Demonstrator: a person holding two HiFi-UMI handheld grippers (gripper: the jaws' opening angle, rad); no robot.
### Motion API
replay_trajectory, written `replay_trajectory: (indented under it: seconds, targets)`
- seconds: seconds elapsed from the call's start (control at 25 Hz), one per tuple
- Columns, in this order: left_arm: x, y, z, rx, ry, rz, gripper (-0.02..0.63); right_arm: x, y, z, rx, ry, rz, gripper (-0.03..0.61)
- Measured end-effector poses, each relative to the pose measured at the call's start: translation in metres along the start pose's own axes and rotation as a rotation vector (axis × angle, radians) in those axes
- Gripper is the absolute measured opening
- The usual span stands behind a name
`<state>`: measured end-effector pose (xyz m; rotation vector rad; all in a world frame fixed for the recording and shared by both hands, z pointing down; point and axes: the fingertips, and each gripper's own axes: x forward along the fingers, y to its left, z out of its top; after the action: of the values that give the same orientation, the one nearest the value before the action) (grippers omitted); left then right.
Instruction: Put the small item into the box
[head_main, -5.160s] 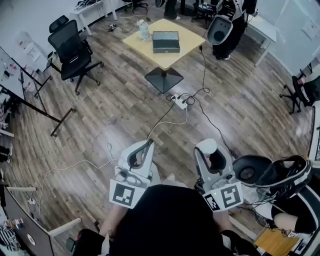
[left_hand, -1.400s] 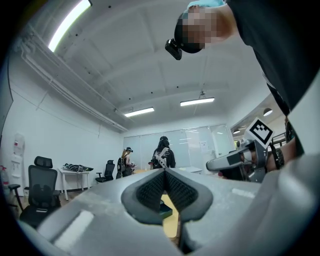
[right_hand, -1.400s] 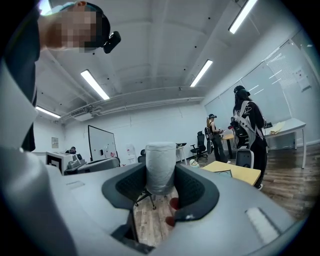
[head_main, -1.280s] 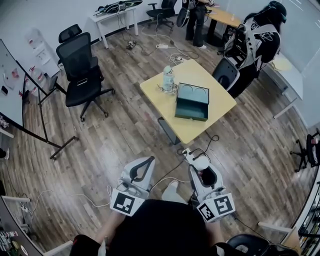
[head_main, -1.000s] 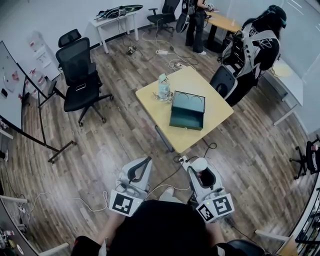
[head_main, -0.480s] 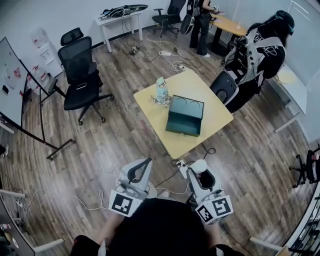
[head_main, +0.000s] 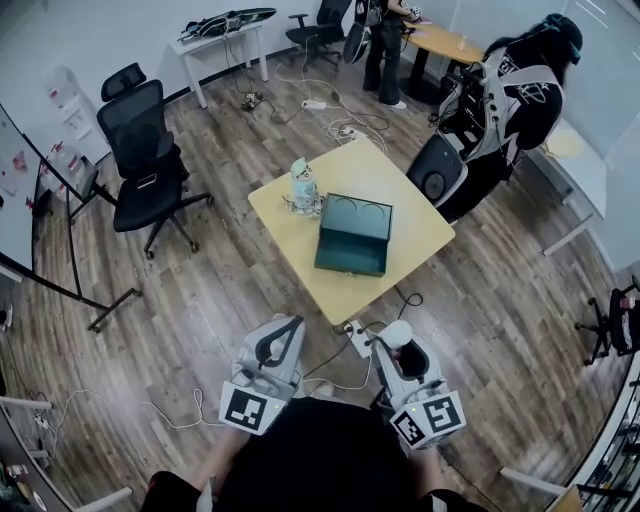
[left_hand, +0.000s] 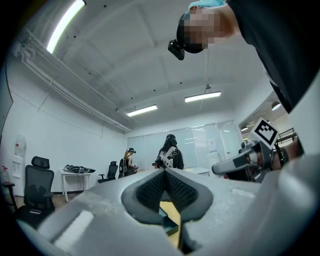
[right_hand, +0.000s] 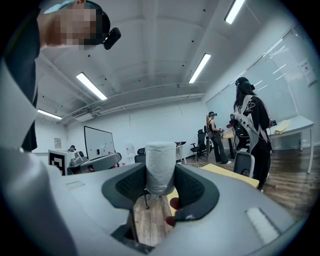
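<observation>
With my right gripper (right_hand: 160, 175) clamped on the white roll (right_hand: 160, 167) and my left gripper (left_hand: 165, 186) closed empty, I should advance — grip firm — until the box (head_main: 352, 235), well ahead, lies directly beneath.

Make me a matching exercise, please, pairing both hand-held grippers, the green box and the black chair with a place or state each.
Things:
1. left hand-held gripper
2. right hand-held gripper
3. green box
4. black chair

Places or states:
A. on the yellow table
B. shut on a white roll
C. on the wooden floor, left of the table
D. shut, nothing between its jaws

Pairs: 1-D, 2-B, 3-A, 4-C.
</observation>
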<state>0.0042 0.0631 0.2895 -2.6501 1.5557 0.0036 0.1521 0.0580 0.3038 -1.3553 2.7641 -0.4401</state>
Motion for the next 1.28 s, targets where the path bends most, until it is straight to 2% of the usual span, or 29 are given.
replay_trajectory:
  seconds: [0.4,0.68,0.88,1.28]
  targets:
    - [0.056,0.014,-0.008,-0.007,0.001,-0.081,0.002,0.024,-0.038,0.009,0.002,-0.002,-0.079,0.179]
    - [0.093,0.048,-0.026,-0.025,0.007,-0.151,0.002,0.068,-0.047,0.002,0.002,0.003,-0.131,0.179]
    - [0.127,0.068,-0.034,-0.019,0.028,-0.23,0.002,0.094,-0.06,0.004,0.02,0.003,-0.196,0.179]
    - [0.184,0.115,-0.035,-0.008,0.017,-0.346,0.002,0.15,-0.087,0.012,0.062,0.01,-0.338,0.179]
